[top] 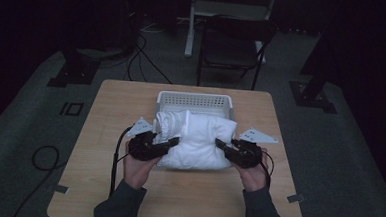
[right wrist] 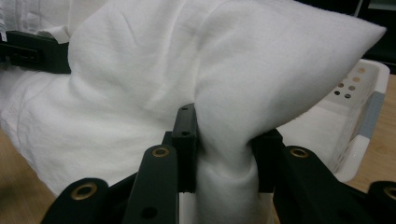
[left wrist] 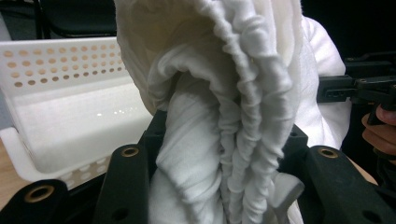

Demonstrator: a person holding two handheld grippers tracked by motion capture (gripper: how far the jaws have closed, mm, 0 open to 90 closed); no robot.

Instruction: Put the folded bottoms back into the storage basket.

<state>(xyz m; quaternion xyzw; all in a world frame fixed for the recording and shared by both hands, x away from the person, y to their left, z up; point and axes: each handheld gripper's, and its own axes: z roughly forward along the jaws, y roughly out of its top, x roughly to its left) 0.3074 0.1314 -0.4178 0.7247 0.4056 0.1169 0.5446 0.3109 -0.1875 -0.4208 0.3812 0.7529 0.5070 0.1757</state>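
Both grippers pinch the folded white cloth (top: 199, 141): left gripper (top: 171, 143) on its bunched left edge, right gripper (top: 221, 145) on its right edge. It sits on the table (top: 102, 184), just near of the white basket (top: 194, 99); moving it into the basket seems left. Forearms reach in from the near edge, hands level and angled inward.

white cloth (top: 199, 141), white perforated basket (top: 195, 101)
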